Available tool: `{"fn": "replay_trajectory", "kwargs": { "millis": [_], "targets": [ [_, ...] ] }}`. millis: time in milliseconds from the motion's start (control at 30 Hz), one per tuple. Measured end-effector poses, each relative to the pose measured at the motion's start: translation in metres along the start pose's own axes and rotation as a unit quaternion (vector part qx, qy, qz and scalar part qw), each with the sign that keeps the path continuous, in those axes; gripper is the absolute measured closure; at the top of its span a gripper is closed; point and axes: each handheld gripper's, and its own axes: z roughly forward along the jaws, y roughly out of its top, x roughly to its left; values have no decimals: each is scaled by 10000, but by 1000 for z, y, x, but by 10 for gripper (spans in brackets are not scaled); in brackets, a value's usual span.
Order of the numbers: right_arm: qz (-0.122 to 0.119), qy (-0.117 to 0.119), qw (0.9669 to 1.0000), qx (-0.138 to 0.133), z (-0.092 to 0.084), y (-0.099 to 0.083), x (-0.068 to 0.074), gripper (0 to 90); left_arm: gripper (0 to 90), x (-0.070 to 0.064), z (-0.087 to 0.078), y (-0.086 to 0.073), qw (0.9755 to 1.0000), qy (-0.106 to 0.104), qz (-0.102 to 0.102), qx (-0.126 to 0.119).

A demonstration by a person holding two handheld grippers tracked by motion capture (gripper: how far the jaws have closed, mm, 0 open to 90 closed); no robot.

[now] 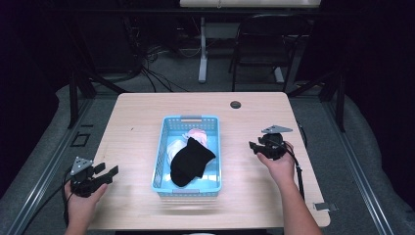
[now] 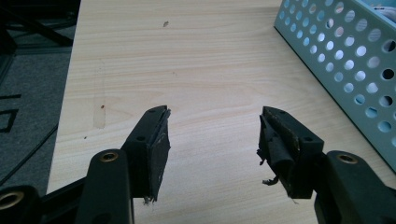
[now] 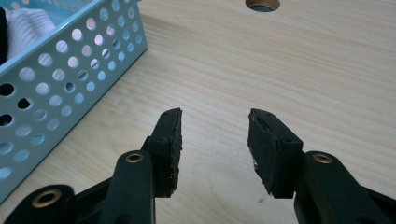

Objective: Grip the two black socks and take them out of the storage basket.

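Observation:
A light blue perforated basket (image 1: 161, 147) stands in the middle of the wooden table (image 1: 137, 117). A black sock (image 1: 192, 160) lies on top in it, over white (image 1: 175, 147) and pink (image 1: 197, 134) garments. My left gripper (image 1: 108, 173) is held open at the table's front left, left of the basket, with bare wood between its jaws (image 2: 212, 133). My right gripper (image 1: 253, 146) is open to the right of the basket, nothing between its jaws (image 3: 214, 135). The basket wall (image 2: 345, 60) shows at the right of the left gripper view and the basket wall (image 3: 56, 79) at the left of the right gripper view.
A round cable hole (image 1: 236, 105) sits in the table near the back right, also seen as the hole (image 3: 262, 4) ahead of the right gripper. A black folding chair (image 1: 264, 44) and a white table leg (image 1: 202, 49) stand on the grey floor beyond.

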Motion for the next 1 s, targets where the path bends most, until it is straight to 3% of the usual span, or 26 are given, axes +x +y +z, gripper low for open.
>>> {"fn": "replay_trajectory", "kwargs": {
  "millis": [367,1000],
  "targets": [
    [-6,43,9999,-135,1,3,4,542,427,1,-4,-3,10000,20,-22,-24],
    [-289,105,9995,-108,-1,9,14,531,427,0,-2,-1,10000,-16,-48,-27]
  ]
}}
